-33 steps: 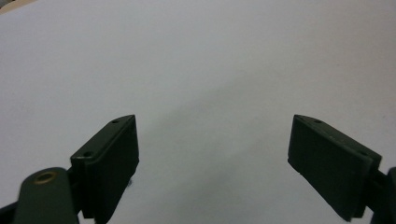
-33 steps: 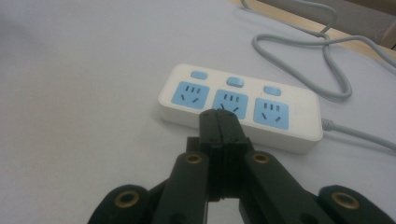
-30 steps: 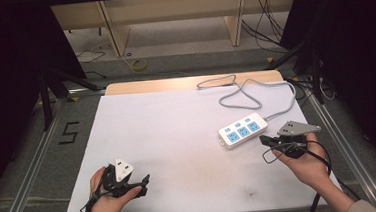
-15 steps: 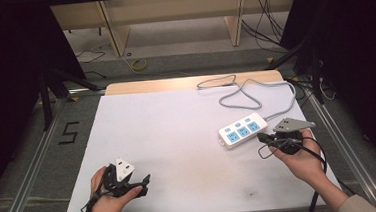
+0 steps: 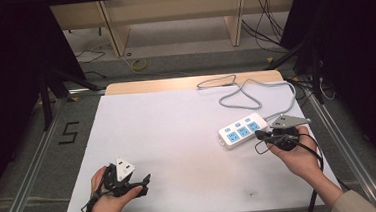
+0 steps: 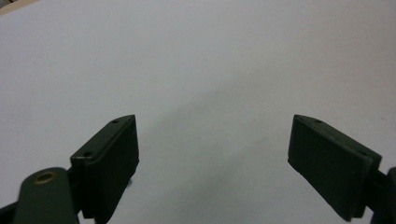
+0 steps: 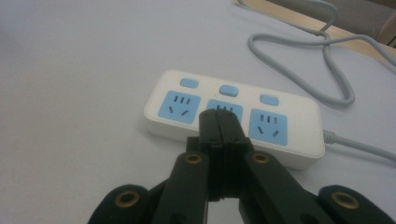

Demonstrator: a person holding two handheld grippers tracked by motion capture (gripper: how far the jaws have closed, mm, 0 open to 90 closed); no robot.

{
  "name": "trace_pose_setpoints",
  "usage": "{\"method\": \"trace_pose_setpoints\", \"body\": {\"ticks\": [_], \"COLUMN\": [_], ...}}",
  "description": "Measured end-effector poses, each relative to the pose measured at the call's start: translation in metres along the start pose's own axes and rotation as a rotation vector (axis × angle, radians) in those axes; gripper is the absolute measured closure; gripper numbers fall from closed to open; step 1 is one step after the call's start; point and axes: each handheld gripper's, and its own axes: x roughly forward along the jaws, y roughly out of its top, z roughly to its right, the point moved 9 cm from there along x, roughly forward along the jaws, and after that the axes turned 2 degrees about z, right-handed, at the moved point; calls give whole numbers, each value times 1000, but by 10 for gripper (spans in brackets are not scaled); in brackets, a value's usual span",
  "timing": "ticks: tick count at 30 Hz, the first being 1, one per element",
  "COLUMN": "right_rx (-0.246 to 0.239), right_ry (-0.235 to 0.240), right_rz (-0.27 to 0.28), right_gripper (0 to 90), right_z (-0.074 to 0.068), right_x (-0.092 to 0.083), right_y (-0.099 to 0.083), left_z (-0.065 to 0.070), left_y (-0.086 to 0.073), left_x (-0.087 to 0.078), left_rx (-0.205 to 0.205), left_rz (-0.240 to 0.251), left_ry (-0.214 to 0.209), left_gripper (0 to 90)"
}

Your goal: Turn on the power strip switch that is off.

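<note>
Careful: your right gripper (image 7: 219, 122), jaws pressed together and empty, hovers over the strip (image 7: 233, 116)'s middle socket; push off-centre and it could slide. Left gripper (image 6: 212, 154) gapes, well left of the strip.

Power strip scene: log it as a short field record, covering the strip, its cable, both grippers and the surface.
power strip: white, three blue sockets, three blue buttons, lying flat at the table's right
cable: grey, looping toward the far edge
right gripper: jaws shut, empty, tips pointing at the middle socket; contact cannot be told
left gripper: jaws open, nothing between them
table: white sheet
</note>
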Motion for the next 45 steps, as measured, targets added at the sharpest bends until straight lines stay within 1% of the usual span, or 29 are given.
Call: {"method": "trace_pose_setpoints", "body": {"ticks": [14, 24, 30, 34, 45], "right_rx": [15, 28, 32, 35, 36], "right_ry": [-9, -17, -16, -14, -18], "right_rz": [-19, -32, -44, -49, -60], "right_gripper": [900, 900, 900, 900, 900], "right_z": [6, 13, 14, 14, 15], "right_x": [10, 19, 27, 30, 39], "right_y": [2, 3, 4, 4, 7], "left_z": [2, 2, 3, 2, 3], "left_y": [1, 2, 3, 4, 4], "left_x": [0, 1, 2, 2, 2], "left_rx": [6, 6, 8, 4, 7], "left_rz": [0, 3, 2, 9, 6], "left_ry": [-4, -7, -9, -7, -10], "left_gripper": [160, 160, 160, 160, 159]}}
